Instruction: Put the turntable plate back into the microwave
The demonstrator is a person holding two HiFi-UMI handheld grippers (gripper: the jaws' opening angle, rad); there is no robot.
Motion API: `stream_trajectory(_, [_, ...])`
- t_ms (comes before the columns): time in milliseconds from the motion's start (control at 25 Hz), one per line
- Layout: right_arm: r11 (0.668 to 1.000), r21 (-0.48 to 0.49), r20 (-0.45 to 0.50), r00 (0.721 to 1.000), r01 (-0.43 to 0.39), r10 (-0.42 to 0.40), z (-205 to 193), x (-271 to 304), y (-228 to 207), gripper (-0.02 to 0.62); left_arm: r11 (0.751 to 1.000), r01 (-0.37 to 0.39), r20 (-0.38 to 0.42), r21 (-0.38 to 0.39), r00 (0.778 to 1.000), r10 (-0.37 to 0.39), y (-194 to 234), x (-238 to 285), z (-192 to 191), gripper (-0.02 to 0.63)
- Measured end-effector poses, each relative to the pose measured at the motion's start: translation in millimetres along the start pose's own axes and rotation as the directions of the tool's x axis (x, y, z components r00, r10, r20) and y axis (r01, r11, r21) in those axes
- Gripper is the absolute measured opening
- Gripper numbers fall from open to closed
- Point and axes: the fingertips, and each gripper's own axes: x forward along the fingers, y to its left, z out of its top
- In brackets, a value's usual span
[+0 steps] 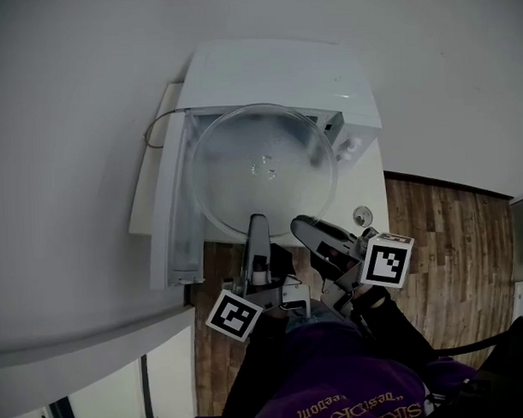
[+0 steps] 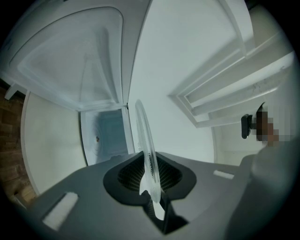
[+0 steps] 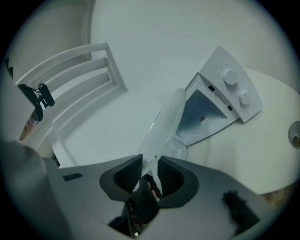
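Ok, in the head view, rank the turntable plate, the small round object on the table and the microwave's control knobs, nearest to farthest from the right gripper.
1. turntable plate: its near rim is between the right gripper's fingers.
2. small round object: lying just to the gripper's right.
3. control knobs: farther back, on the right.

Looks like a home dining or kitchen corner: a white microwave (image 1: 274,75) with two knobs sits on a round white table (image 3: 255,152), a slatted white chair back (image 3: 75,79) nearby, wood-plank flooring (image 1: 442,240) below
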Motion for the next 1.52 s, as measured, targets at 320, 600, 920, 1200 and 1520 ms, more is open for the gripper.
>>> stream_trajectory(320, [1.000,0.018,-0.031,0.999,0.008,-0.007,-16.6,1.7,-7.8,0.107,0.999,-0.024,0.017,-0.039,1.000,0.025,14.0,-13.4,0.6,0.055])
stream_trajectory(600, [0.999,0.038,-0.057,0.998,0.039,-0.036,-22.8,0.5,-22.0,0.107,0.995,-0.079,0.010,-0.060,0.997,0.079,29.5,-18.0,-4.8,0.055])
stream_trajectory(920, [0.996,0.087,-0.069,0.997,0.033,-0.027,-32.7,9.4,-41.9,0.109,0.989,-0.128,0.007,-0.074,0.992,0.129,55.0,-19.6,-5.0,0.055])
stream_trajectory(1200, [0.992,0.123,-0.069,0.997,0.034,-0.026,-37.2,19.0,-65.6,0.109,0.988,-0.143,-0.003,-0.066,0.990,0.143,78.4,-12.1,-5.5,0.056])
stream_trajectory(1520, [0.990,0.136,-0.058,0.998,0.046,-0.038,-35.9,28.5,-84.7,0.109,0.986,-0.146,-0.025,-0.079,0.989,0.144,98.2,-1.7,-4.5,0.056])
